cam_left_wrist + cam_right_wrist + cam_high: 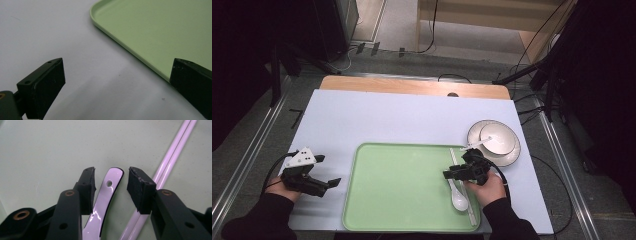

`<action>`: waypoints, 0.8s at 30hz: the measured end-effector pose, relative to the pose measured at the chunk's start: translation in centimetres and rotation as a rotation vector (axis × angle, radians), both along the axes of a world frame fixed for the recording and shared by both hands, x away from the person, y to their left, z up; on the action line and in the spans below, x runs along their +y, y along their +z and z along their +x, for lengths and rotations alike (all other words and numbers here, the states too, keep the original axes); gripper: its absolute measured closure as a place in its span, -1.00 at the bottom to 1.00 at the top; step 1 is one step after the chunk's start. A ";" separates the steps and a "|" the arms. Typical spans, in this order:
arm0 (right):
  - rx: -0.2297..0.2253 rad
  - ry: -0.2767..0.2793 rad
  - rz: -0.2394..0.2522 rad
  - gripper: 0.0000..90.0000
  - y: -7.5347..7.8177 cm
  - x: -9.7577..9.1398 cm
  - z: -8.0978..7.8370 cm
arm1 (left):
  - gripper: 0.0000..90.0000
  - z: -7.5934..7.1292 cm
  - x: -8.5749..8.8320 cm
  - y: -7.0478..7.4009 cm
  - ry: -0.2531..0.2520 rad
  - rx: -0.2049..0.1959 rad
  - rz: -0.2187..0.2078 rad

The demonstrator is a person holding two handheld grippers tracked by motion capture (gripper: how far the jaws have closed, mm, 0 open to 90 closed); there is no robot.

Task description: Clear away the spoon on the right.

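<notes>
Spoon [456, 192] lying on tray [402, 185] near its 4 o'clock corner, handle toward 12, chopsticks [462, 185] just beside at 3 o'clock; second spoon [478, 143] resting in bowl [493, 142] outside tray at 1 o'clock. Right gripper [111, 185] open around spoon handle [106, 192], pads not pressing; left gripper [115, 82] open and empty over table [50, 37] at tray's 8 o'clock edge. Risk from here, probably: on lifting away, a pad catching the glossy handle and dragging spoon against chopsticks, or knocking them off the rim.
</notes>
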State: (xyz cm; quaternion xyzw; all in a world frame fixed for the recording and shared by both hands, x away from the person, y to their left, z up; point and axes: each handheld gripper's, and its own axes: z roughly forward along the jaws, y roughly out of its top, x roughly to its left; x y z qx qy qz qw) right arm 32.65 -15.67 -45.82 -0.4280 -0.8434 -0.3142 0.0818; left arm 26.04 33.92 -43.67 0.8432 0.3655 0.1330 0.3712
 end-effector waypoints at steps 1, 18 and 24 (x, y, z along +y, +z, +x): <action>-0.003 -0.001 0.004 0.27 0.1 -0.1 0.0 | -1.00 0.0 0.0 0.0 0.000 -0.001 0.002; -0.149 -0.053 0.089 0.05 3.8 -2.2 -0.2 | -1.00 0.0 0.0 0.0 0.002 0.000 0.003; -0.237 -0.070 0.136 0.02 5.6 -3.1 -0.8 | -1.00 0.0 0.1 0.0 0.000 0.000 0.002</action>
